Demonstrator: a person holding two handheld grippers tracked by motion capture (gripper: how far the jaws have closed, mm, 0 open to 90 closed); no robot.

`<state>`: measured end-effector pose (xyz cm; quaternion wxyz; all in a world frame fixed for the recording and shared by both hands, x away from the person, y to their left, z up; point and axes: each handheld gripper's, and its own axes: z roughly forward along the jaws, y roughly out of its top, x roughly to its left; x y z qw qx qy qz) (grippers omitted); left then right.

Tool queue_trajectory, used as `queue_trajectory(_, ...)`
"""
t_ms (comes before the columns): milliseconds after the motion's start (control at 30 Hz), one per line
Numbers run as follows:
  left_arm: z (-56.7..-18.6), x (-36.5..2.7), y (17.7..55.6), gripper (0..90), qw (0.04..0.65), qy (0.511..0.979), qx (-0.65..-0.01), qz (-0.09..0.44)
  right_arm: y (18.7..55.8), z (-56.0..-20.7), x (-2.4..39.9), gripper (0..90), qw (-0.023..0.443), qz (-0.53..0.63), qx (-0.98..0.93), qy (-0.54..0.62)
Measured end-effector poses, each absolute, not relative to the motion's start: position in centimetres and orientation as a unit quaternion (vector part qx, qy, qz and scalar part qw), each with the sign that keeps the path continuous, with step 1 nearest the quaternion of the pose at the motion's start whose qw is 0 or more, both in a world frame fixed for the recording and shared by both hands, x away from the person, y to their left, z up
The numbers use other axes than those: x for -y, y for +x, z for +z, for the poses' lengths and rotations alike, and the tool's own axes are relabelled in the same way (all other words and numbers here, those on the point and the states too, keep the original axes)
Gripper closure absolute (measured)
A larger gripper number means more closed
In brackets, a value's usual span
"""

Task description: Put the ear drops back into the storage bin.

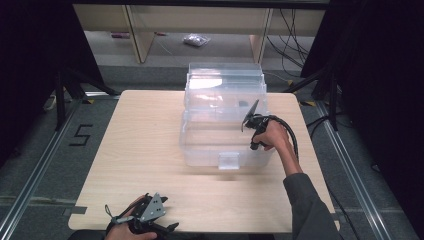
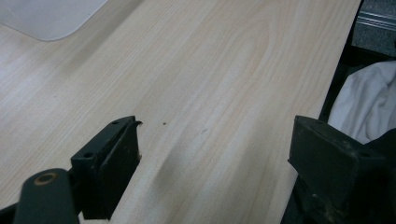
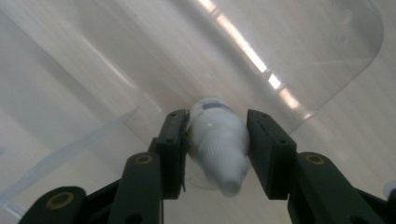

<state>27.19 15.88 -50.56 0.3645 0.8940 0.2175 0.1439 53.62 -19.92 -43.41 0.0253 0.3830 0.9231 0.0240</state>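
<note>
My right gripper (image 3: 218, 117) is shut on a small white bottle (image 3: 217, 140), whose capped tip points back toward the camera. Both pads press its sides. It hangs inside a clear plastic box (image 3: 303, 46) with the pale wooden table showing through the floor. In the high view this gripper (image 1: 248, 121) reaches over the right wall of the clear plastic box (image 1: 200, 150) at the table's middle. My left gripper (image 2: 215, 126) stands open, with bare wood between its wide jaws. It rests in a hand at the table's front left edge (image 1: 142, 219).
The wooden table (image 1: 140, 140) has free room left of and in front of the box. A corner of the box (image 2: 46, 18) lies far ahead of the left gripper. White cloth (image 2: 364, 102) lies past the table edge. Dark stands flank the table.
</note>
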Motion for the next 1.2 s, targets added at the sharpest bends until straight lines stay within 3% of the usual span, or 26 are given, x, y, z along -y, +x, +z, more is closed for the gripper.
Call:
queue_trajectory(133, -50.5, -15.9, 27.2, 15.6, 0.366, 0.895, -0.211, 0.146, 53.3, -42.9, 19.9, 58.4, 0.032, 0.025, -0.923, 0.384)
queue_trajectory(433, -50.5, -16.0, 27.3, 15.6, 0.359, 0.898, -0.205, 0.149, 52.3, -40.4, 20.6, 41.7, 0.067, 0.074, -0.909, 0.405)
queue_trajectory(567, -50.5, -15.9, 27.3, 15.6, 0.358, 0.898, -0.207, 0.150, 51.8, -39.6, 21.1, 38.1, 0.074, 0.102, -0.907, 0.403)
queue_trajectory(733, -50.7, -15.7, 27.1, 15.6, 0.379, 0.888, -0.219, 0.141, 51.2, -38.9, 21.4, 37.2, 0.075, 0.105, -0.909, 0.397)
queue_trajectory(1200, -50.5, -15.9, 27.3, 15.6, 0.362, 0.896, -0.210, 0.148, 49.7, -37.7, 20.8, 32.8, 0.087, 0.129, -0.911, 0.381)
